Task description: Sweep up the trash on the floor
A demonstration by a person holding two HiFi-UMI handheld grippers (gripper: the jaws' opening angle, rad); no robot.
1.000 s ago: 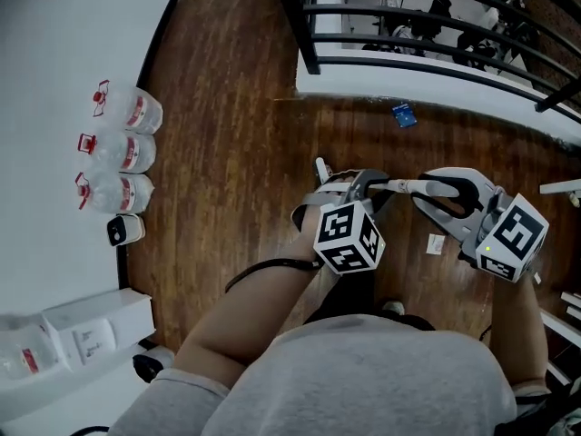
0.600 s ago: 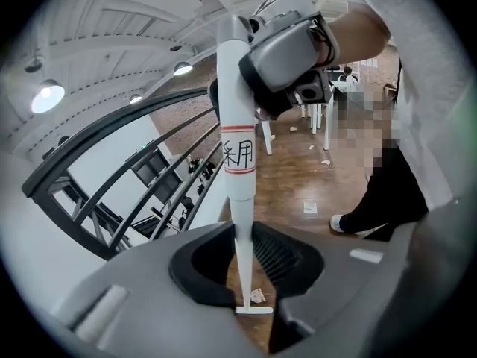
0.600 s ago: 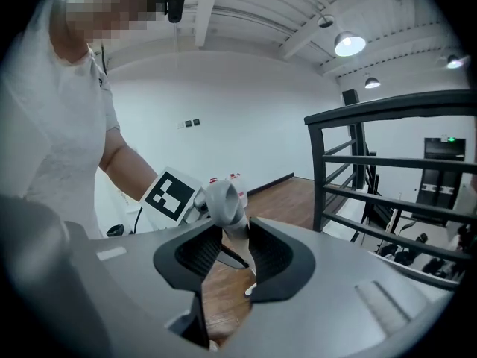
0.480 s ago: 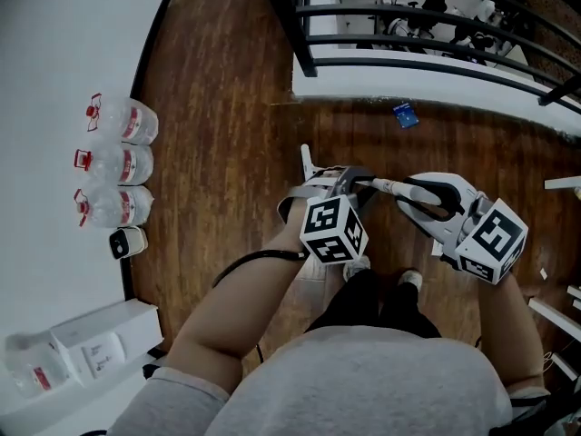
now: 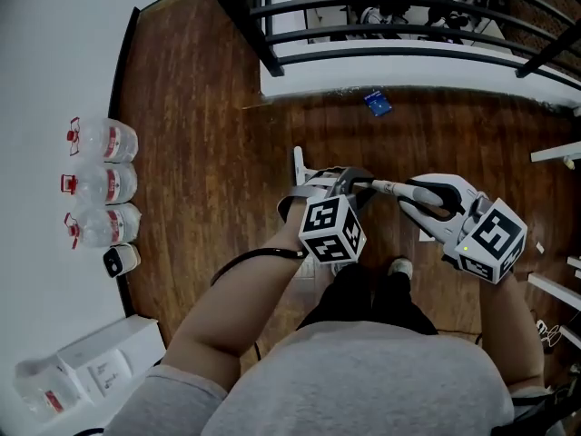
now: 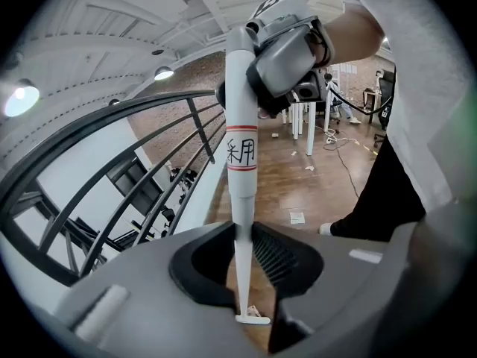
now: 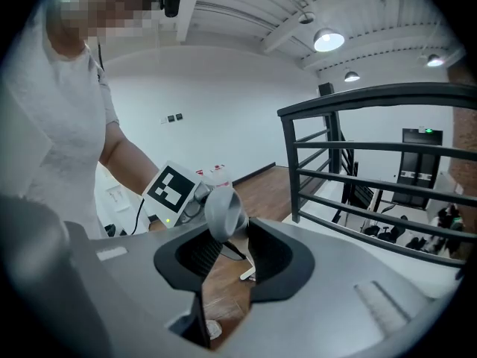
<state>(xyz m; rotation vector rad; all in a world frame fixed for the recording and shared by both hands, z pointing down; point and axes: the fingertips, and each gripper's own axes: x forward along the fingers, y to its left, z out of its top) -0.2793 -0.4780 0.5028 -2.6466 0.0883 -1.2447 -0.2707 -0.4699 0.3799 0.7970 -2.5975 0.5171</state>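
Your left tool [image 6: 242, 253] pinches the white pole [image 6: 241, 148]. Your right tool [image 7: 223, 237] clamps the pole's grey top end, higher up. The pole looks stiff, light and smooth, so grip it firmly. A blue scrap [image 5: 378, 103] lies far on the floor [image 5: 200, 153], near the railing [image 5: 238, 16]; it is probably thin and light.

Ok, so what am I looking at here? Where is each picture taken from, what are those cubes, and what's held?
No robot: a person holds a two-jaw left gripper and right gripper; the marker cubes are part of them. The head view looks down from a head-worn camera; the other two cameras ride on the grippers, looking along their jaws. Both grippers clamp one white long-handled sweeper, its small flat head down by the wooden floor. On the floor lie a blue packet, a paper scrap, and three water bottles by the wall.
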